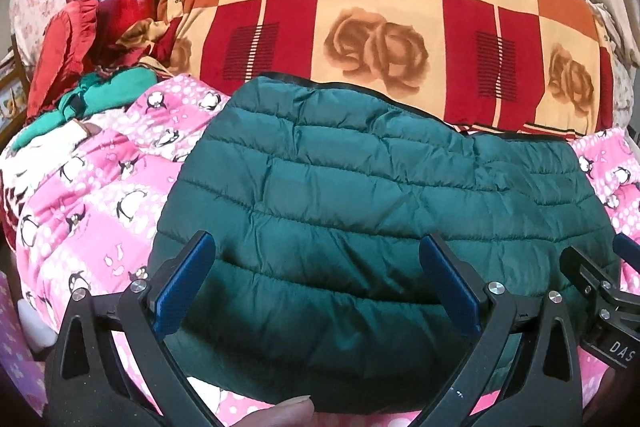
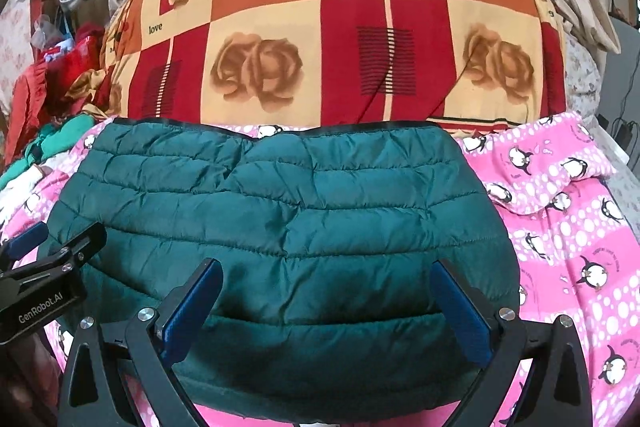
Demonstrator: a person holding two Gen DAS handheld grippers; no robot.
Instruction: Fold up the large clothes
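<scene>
clothes pile (image 1: 80, 95) heaped far left on the pink penguin blanket (image 1: 92, 195). your left gripper (image 1: 316, 267) hangs over the green puffer jacket (image 1: 360, 195), fingers spread wide, holding nothing. jacket lies mid-bed as a folded slab, far hem near the rose quilt (image 1: 380, 7). your right gripper (image 2: 326, 295) is likewise agape, empty. judged late stage: next, pinch the near edge both sides for another fold.

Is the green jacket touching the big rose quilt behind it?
Cannot tell. In the left wrist view the green jacket overlaps the rose quilt at its far edge; in the right wrist view a pink strip shows between them in the middle, but the corners stay unclear.
</scene>
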